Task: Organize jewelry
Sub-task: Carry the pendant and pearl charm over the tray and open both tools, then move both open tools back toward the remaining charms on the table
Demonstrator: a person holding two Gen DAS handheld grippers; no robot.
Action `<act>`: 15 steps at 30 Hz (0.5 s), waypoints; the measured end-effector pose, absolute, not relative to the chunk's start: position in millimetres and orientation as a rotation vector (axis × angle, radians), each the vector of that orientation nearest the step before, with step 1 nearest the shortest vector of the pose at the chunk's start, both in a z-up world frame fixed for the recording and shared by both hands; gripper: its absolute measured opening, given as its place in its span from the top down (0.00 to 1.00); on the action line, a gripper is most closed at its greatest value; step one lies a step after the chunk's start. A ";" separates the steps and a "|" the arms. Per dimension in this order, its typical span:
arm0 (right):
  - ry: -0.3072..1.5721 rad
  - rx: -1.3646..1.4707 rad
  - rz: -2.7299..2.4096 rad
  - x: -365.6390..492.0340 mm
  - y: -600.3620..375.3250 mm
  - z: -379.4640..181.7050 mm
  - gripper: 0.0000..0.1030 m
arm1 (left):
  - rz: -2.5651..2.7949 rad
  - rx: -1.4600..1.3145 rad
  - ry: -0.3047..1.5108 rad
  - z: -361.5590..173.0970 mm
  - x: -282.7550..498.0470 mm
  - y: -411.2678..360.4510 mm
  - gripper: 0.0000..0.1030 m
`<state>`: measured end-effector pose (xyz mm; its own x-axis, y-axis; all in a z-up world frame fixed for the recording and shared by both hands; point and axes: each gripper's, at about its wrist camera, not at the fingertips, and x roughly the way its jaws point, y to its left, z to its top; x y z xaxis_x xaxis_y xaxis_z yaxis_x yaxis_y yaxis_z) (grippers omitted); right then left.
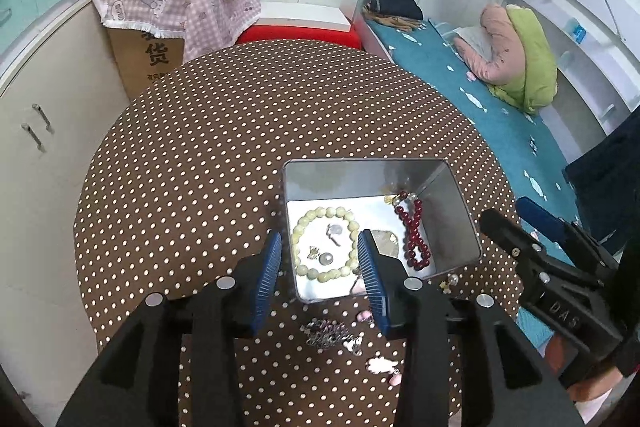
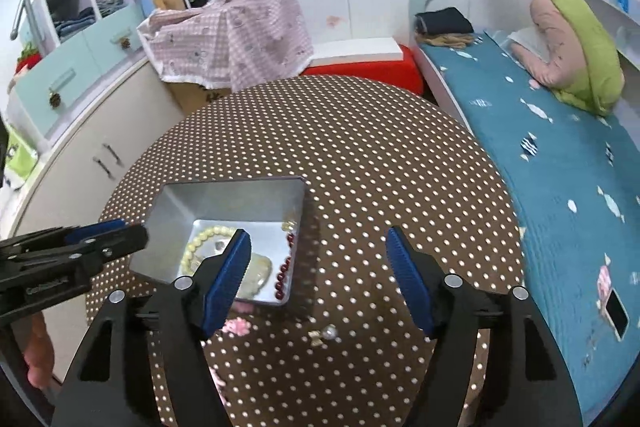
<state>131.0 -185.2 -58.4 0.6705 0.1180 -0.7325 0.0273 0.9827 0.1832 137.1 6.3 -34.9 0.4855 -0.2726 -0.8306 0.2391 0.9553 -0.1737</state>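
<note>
— Two grippers over one round table (image 1: 200, 147), yes? What is the cloth on it?

— Brown fabric with small white dots. On it stands a rectangular metal tin (image 1: 456, 211), shiny grey inside, with rounded corners.

— What lies in the tin?

— At the left, a bracelet of pale yellow-green round beads (image 1: 320, 223); inside its ring, some small silver pieces. At the right, a dark red bead bracelet (image 1: 414, 231), glossy and twisted like a figure eight. Between them lies a flat pale fan-shaped piece (image 1: 386, 241).

— And outside the tin?

— Near its near edge, on the cloth: a tangled silver chain (image 1: 328, 335), a small pink flower-shaped piece (image 1: 382, 365) and a pearl earring (image 2: 330, 331).

— How do the fingers stand?

— The left gripper (image 1: 320, 277) has its ribbed blue pads apart, with nothing between them, above the near left corner of the tin. The right gripper (image 2: 318, 277) is spread wide and empty, above the tin's right edge.
</note>
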 end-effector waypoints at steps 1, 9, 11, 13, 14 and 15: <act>0.842 0.189 0.038 129.6 -188.1 -60.8 0.32 | -0.309 -0.036 1.019 -35.8 135.2 8.0 0.62; 0.897 0.232 0.002 108.7 -209.6 -85.7 0.31 | -0.279 -0.043 1.039 -43.9 123.2 25.6 0.56; 0.914 0.248 0.001 102.8 -213.4 -92.5 0.31 | -0.270 -0.041 1.050 -48.6 118.5 30.5 0.54; 0.925 0.257 0.008 97.0 -214.9 -96.8 0.31 | -0.264 -0.042 1.057 -52.9 112.1 36.5 0.50; 0.930 0.256 0.014 92.4 -214.3 -99.3 0.31 | -0.255 -0.039 1.065 -55.3 110.0 37.7 0.50; 0.934 0.252 0.023 87.8 -212.6 -101.2 0.31 | -0.250 -0.037 1.072 -58.1 107.5 39.9 0.50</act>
<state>87.8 -212.6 -101.2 0.5969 0.1283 -0.7920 0.0894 0.9703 0.2246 107.5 39.9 -58.1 0.4533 -0.2208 -0.8636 0.1848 0.9711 -0.1513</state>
